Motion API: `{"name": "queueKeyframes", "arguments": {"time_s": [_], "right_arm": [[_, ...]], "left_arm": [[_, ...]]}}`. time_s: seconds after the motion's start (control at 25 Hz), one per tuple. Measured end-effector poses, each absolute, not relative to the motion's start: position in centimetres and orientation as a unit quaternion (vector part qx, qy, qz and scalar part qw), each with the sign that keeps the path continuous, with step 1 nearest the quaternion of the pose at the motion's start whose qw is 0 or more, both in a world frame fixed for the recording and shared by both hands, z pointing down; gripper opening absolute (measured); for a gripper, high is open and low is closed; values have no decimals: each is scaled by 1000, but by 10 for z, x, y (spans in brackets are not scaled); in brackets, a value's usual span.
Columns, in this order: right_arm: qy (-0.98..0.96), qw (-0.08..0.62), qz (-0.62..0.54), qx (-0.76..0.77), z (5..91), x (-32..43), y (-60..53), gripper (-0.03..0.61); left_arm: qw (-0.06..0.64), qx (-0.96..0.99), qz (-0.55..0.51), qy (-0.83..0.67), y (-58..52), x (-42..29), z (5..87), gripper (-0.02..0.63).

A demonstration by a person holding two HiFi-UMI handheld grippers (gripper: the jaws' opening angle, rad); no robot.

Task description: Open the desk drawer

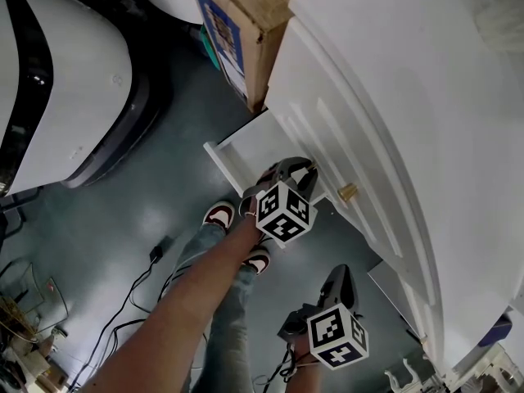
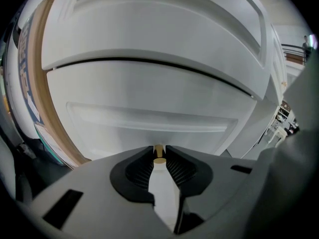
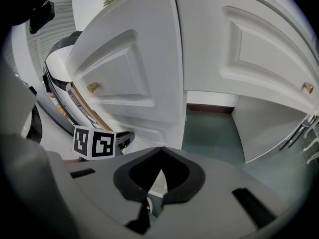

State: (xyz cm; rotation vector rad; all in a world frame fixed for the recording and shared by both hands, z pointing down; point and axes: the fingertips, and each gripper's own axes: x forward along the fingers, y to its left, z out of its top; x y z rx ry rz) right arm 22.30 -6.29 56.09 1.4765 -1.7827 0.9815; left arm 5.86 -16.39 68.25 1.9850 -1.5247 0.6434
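Note:
A white desk (image 1: 426,80) fills the right of the head view, its drawer fronts (image 2: 149,118) carrying small brass knobs. My left gripper (image 1: 311,168) is at the lower drawer front. In the left gripper view its jaws (image 2: 159,151) are shut on that drawer's brass knob (image 2: 159,155), with the black ribbed pads pressing both sides. A second knob (image 1: 347,192) sits free on the drawer front above. My right gripper (image 1: 342,270) hangs lower and nearer to me, away from the desk. Its fingertips (image 3: 160,151) meet with nothing between them. Its view shows the left gripper's marker cube (image 3: 94,142).
A cardboard box (image 1: 237,23) stands against the desk's far side. A large white and black machine body (image 1: 65,80) occupies the left. Cables (image 1: 139,289) trail over the grey-green floor. The person's legs and shoes (image 1: 219,215) are below the grippers. Another knob (image 3: 307,87) shows on a panel at the right.

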Motion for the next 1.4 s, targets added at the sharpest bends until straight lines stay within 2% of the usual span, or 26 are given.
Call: {"name": "queueKeyframes", "arguments": {"time_s": [1.4], "right_arm": [[-682,312,363,552,551,220,-29,6]], "left_arm": [[282,739,266,-551,-101,50,686,87]]}}
